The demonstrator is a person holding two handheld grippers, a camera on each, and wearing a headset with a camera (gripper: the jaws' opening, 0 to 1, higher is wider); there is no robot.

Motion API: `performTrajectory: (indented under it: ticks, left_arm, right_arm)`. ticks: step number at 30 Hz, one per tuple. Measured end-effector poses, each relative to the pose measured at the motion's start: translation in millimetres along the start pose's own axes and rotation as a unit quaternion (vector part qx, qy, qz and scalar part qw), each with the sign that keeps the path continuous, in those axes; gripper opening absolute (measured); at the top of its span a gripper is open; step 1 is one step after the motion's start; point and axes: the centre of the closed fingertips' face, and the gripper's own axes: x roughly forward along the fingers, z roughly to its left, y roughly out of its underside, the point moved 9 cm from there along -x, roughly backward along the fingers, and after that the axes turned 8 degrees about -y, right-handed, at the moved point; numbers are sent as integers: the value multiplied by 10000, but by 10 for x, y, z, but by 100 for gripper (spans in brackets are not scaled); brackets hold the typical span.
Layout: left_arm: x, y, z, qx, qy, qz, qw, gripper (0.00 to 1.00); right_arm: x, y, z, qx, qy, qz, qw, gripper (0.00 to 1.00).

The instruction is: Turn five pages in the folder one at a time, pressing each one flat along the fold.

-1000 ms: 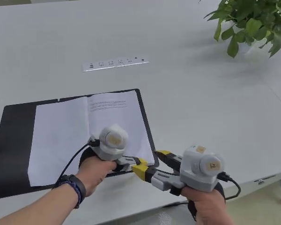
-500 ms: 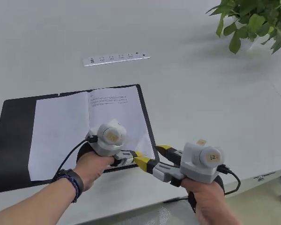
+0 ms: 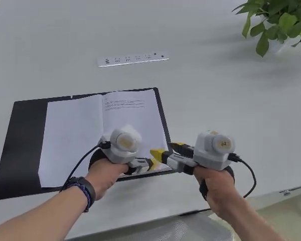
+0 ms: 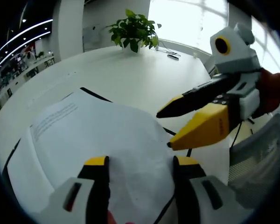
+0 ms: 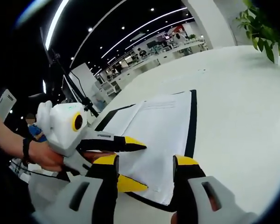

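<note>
A black folder (image 3: 25, 145) lies open on the white table, with white pages spread across it. The right-hand page (image 3: 133, 115) carries a few lines of print at its top. My left gripper (image 3: 146, 164) hovers over that page's lower right corner, jaws open with the paper (image 4: 84, 135) showing between them. My right gripper (image 3: 165, 149) points in from the right at the same corner, open and empty, its yellow tips close to the left gripper's tips. In the right gripper view, the page (image 5: 163, 126) and the folder's black edge (image 5: 192, 121) lie just ahead of my right gripper (image 5: 146, 161).
A white power strip (image 3: 133, 59) lies on the table beyond the folder. A green potted plant (image 3: 281, 25) stands at the far right. The table's near edge (image 3: 155, 213) runs just under my hands, with a mesh chair (image 3: 175, 231) below it.
My right gripper has moved left and up from off the table's edge to the folder's lower right corner, meeting the left gripper. The left gripper has stayed over that corner.
</note>
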Motion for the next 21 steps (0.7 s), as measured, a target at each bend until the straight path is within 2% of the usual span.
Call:
performTrajectory:
  ticks: [2, 5, 8, 13, 21]
  left_arm:
    - [-4, 1, 8, -33, 15, -1, 10000, 54]
    - [-9, 5, 6, -79, 38, -15, 10000, 55]
    - [-25, 7, 1, -166, 102, -35, 9998, 57]
    - [-91, 13, 24, -189, 189, 24, 9996, 62]
    - [-295, 32, 88, -281, 82, -94, 9995, 65]
  right_arm:
    - [64, -34, -33, 148, -63, -30, 9999, 45]
    - [142, -71, -26, 321, -327, -38, 9989, 43]
    - [160, -98, -38, 360, -506, -96, 9980, 40]
    - [109, -91, -81, 445, -558, -45, 9974, 33]
    - [39, -55, -56, 544, -615, -98, 9966, 15]
